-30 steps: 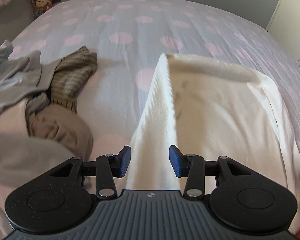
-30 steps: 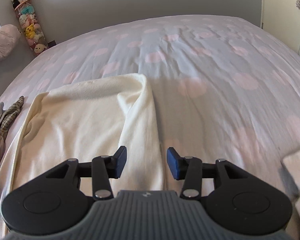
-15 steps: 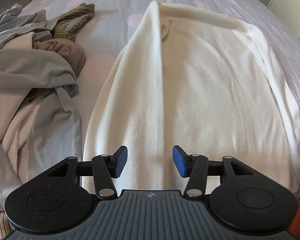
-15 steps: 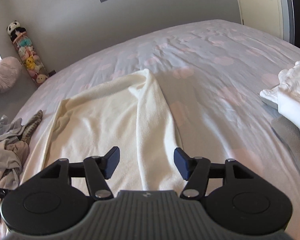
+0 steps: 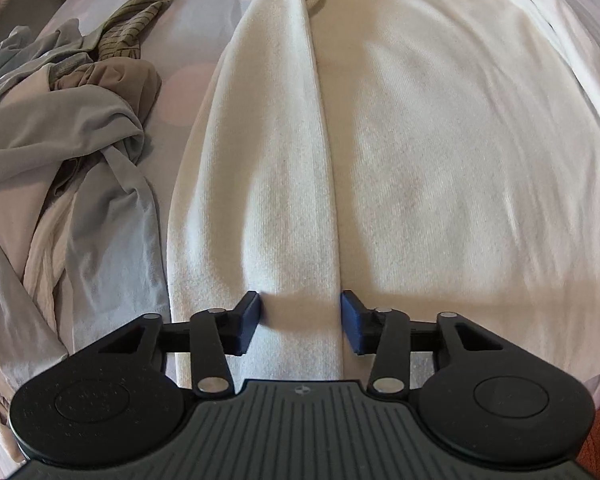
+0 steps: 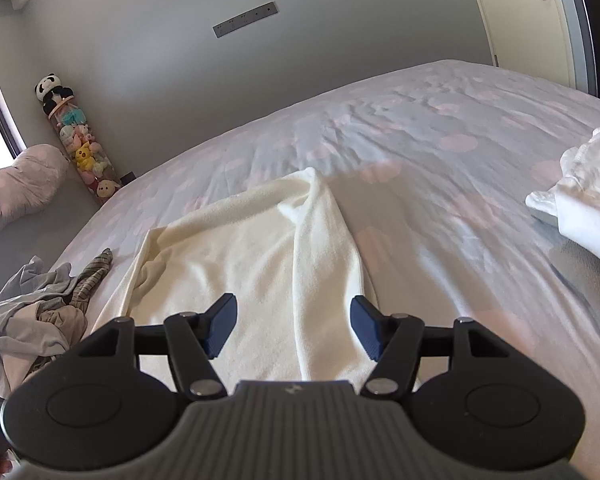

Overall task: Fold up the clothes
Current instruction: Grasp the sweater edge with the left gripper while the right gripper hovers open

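Both hand-held grippers point at the same cream knitted garment [image 5: 440,140], which lies spread on the bed with the pink-spotted grey sheet [image 6: 440,128]. The left hand-held gripper [image 5: 300,322] points steeply down with a folded-over strip of that knit between its blue pads [image 5: 249,322]. Its jaws have just been closing, and the pads sit right at the strip's edges, though I cannot tell if they truly pinch it yet. The right hand-held gripper [image 6: 294,326] stands wide apart after opening — its jaws straddle the fold on the other side without pressing on it, so it is released.

This knit looks soft, light and limp; I would expect it to drape and sag from any single hold, and to stretch if tugged. Taking it at the near edge of each folded strip, one corner per side, seems the sensible hold, so the doubled layers lift together rather than sliding apart.

To the left lies a heap of grey and tan clothes [image 5: 60,128] with a striped olive piece [image 5: 136,28] on top, well apart from the knit. White fabric [image 6: 584,200] is cut off at the right edge of the right wrist view — what it is stays unclear. The garment's near hem is hidden under both gripper bodies.
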Tool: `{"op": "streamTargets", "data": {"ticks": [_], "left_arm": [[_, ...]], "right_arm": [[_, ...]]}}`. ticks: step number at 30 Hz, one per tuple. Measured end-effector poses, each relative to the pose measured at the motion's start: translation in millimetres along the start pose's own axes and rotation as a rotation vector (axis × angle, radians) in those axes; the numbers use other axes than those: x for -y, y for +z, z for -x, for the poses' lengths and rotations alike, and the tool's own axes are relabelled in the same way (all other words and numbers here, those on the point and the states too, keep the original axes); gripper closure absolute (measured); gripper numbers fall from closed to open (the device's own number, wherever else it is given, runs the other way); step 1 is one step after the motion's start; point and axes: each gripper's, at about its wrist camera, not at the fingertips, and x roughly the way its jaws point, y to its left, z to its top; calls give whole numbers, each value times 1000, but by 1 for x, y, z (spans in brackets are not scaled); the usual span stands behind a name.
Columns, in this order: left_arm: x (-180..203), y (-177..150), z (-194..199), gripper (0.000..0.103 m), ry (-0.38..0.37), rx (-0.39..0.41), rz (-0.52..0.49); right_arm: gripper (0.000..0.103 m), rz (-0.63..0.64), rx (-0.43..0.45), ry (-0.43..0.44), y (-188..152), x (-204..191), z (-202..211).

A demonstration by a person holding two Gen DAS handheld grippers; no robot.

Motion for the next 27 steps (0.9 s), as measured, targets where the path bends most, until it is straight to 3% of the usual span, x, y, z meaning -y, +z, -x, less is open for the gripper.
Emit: {"op": "streamTargets", "data": {"ticks": [4, 7, 12, 18, 27], "left_arm": [[-11, 1, 4, 88, 3, 3, 35], [-26, 3, 12, 97, -44, 5, 88], [-63, 17, 47, 98, -71, 67, 157], [-120, 61, 93, 99, -22, 170, 249], [-202, 110, 106, 99, 59, 237, 357]], "right_arm": [[36, -10, 15, 18, 0, 2, 3], [36, -22, 13, 23, 0, 5, 2], [36, -35, 6, 35, 0, 7, 0], [36, -56, -12, 41, -2, 9, -5], [36, -103, -100, 3, -7, 19, -31]]}}
